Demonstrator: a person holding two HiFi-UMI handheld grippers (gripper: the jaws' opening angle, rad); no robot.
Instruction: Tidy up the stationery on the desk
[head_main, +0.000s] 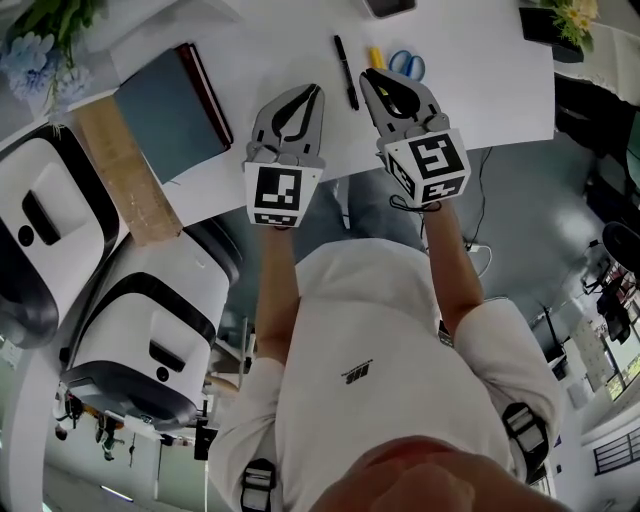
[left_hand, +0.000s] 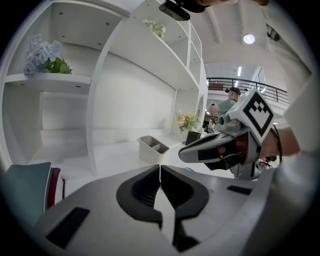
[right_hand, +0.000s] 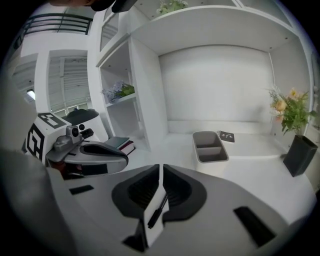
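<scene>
On the white desk (head_main: 470, 90) a black pen (head_main: 346, 72) lies between my two grippers. A yellow marker (head_main: 375, 57) and blue-handled scissors (head_main: 407, 66) lie just beyond my right gripper (head_main: 369, 77). That gripper is shut with nothing in it; in the right gripper view the pen (right_hand: 156, 215) shows below its closed jaws (right_hand: 160, 167). My left gripper (head_main: 313, 92) hangs to the left of the pen, also shut and empty (left_hand: 160, 167). A grey two-compartment organizer (right_hand: 210, 146) stands farther back on the desk, also in the left gripper view (left_hand: 153, 148).
A teal book (head_main: 172, 110) on a dark red notebook lies at the desk's left, beside a wooden board (head_main: 125, 170). A black card (right_hand: 226, 136) lies behind the organizer. A black vase with flowers (right_hand: 299, 150) stands at the right. White shelves rise behind the desk.
</scene>
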